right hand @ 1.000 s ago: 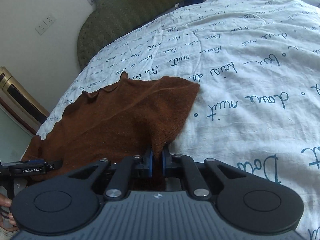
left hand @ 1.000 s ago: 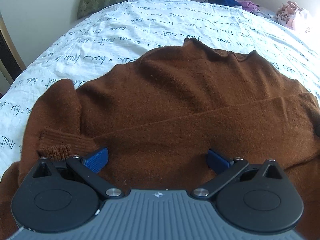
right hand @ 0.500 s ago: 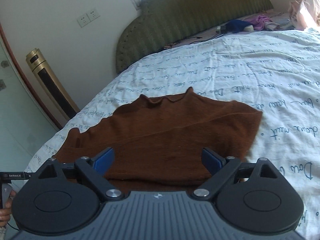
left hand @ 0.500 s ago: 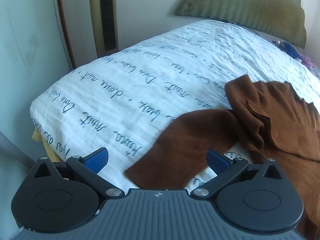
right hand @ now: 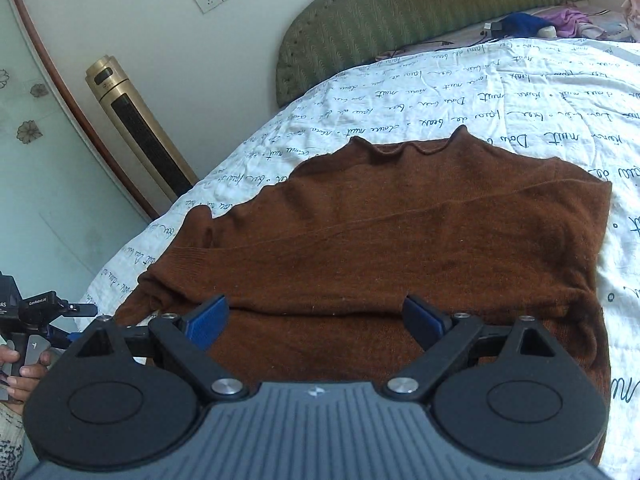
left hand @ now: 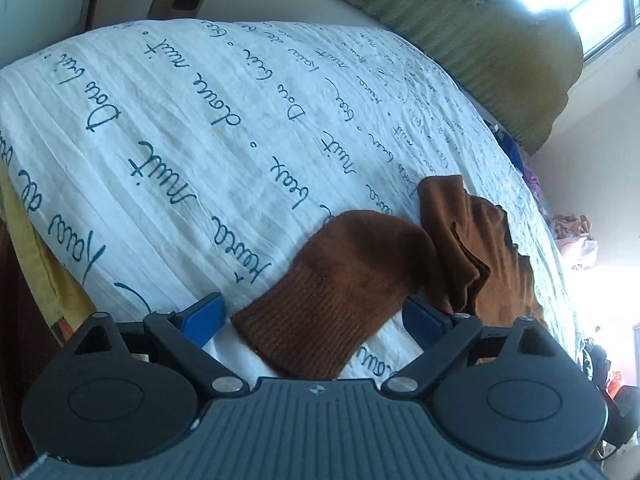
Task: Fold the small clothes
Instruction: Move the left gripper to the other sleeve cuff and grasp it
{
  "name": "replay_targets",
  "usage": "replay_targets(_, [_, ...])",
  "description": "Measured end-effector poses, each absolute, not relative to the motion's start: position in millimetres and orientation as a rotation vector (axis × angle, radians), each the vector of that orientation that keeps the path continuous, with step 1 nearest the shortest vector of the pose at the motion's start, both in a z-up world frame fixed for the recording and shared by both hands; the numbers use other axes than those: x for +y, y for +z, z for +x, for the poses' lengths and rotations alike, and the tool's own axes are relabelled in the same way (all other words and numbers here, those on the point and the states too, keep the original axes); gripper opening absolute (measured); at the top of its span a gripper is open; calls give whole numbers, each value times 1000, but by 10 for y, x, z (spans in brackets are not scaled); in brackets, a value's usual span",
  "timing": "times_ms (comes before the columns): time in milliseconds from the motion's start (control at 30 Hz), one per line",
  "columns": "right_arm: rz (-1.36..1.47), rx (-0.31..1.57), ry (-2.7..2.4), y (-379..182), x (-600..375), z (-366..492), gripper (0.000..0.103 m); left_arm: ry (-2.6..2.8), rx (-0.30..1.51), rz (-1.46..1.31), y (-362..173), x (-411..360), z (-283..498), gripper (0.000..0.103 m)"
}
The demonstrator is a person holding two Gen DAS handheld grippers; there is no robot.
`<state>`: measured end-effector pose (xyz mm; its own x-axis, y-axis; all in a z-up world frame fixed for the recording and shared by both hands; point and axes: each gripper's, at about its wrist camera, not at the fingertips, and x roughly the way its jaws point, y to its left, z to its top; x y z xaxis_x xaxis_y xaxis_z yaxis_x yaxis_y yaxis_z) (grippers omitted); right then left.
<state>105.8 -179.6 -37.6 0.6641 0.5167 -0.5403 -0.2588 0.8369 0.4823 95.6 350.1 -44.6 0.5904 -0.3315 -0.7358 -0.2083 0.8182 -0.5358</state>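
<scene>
Your left gripper (left hand: 312, 314) has its blue fingers (left hand: 204, 316) spread wide, with the ribbed cuff of the brown sweater (left hand: 472, 248) sleeve (left hand: 332, 300) lying between them; neither finger presses on the knit, so you hold nothing there. The sleeve runs out from the bunched shoulder across the white bedspread (left hand: 200, 128) printed with blue script, close to the bed's near edge, where a yellow layer shows beneath the cover.

Your right gripper (right hand: 316, 320) is also wide open, fingers (right hand: 208, 322) apart above the sweater's (right hand: 400, 240) lower body, gripping nothing; whether the tips brush the cloth cannot be told.

The left wrist view gives you the sleeve cuff up close and only a crumpled slice of the garment beyond it. The right wrist view lays out what that one hides: the body spread fairly flat on the bedspread (right hand: 500, 92), wavy collar pointing toward the green headboard (right hand: 420, 12), a fold line crossing the chest, and the right side folded in to a straight edge. It also shows your left hand (right hand: 18, 372) on the other gripper's handle at the far left, a gold tower fan (right hand: 140, 128) by the wall, and loose clothes (right hand: 560, 24) heaped near the headboard.
</scene>
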Motion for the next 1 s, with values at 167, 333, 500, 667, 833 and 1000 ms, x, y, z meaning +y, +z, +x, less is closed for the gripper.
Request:
replay_targets(167, [395,731,462,-375,-1767,1065,94,-108,971,-715,-543,3573,962,55])
replay_targets(333, [344,818,421,-379,-1656,1093,95,-101,1007,-749,-637,3608,955,8])
replay_targets(500, [273,813,328,-347,-1523,1046,97,-53,905,-767,-620,3684,829,7])
replay_targets(667, [-38,701,281,-113,-1250,838,97,-9,821,-775,-465,3808,674,7])
replay_targets(833, [-406,477,194,56,-950,516,98,51,731,-780,-150,4128,429,7])
replay_targets(1000, [-535,445,294,142,-742,356,98,142,644,-781,219,4556,86,7])
